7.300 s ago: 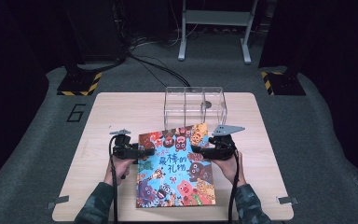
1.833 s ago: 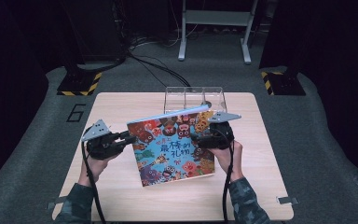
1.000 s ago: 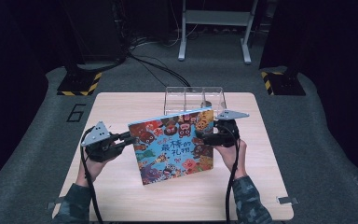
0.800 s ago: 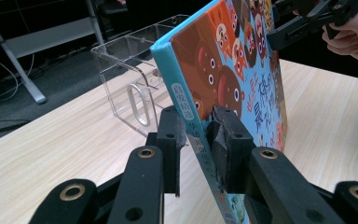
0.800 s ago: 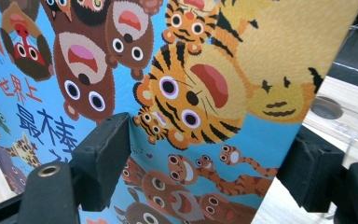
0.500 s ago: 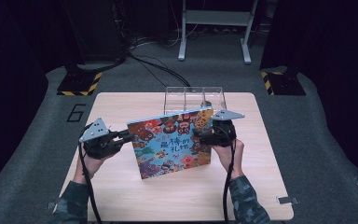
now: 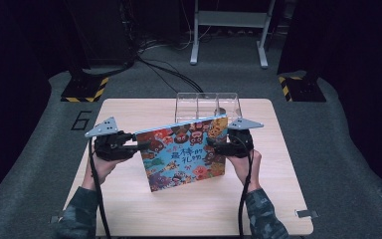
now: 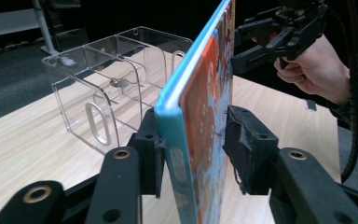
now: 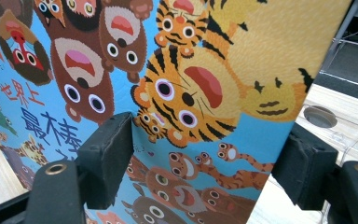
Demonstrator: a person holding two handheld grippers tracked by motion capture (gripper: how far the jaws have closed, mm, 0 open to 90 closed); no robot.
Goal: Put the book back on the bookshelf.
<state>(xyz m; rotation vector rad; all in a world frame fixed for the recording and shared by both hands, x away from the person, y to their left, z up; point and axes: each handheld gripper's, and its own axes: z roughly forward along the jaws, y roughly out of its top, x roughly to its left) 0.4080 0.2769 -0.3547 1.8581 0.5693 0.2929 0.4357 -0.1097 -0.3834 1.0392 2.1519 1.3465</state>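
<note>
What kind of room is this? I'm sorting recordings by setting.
Probably a lab or recording studio, not a home: a lone wooden table on grey carpet, hazard-striped floor bases, loose cables and dark surroundings.

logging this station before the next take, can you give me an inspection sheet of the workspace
surface: light wooden table, bare around the book.
job's things: picture book held raised and tilted, one side edge in each gripper; clear divided organizer behind it, a small round item inside.
clutter: nothing seen.
grippers: left gripper with jaws on both faces of the book's spine edge; right gripper at the opposite edge, with a gap showing at one pad.
cables: one black cable trails from each gripper along the forearm; more lie on the floor behind.
surroundings: dark grey floor, hazard-striped base, metal stand.
</note>
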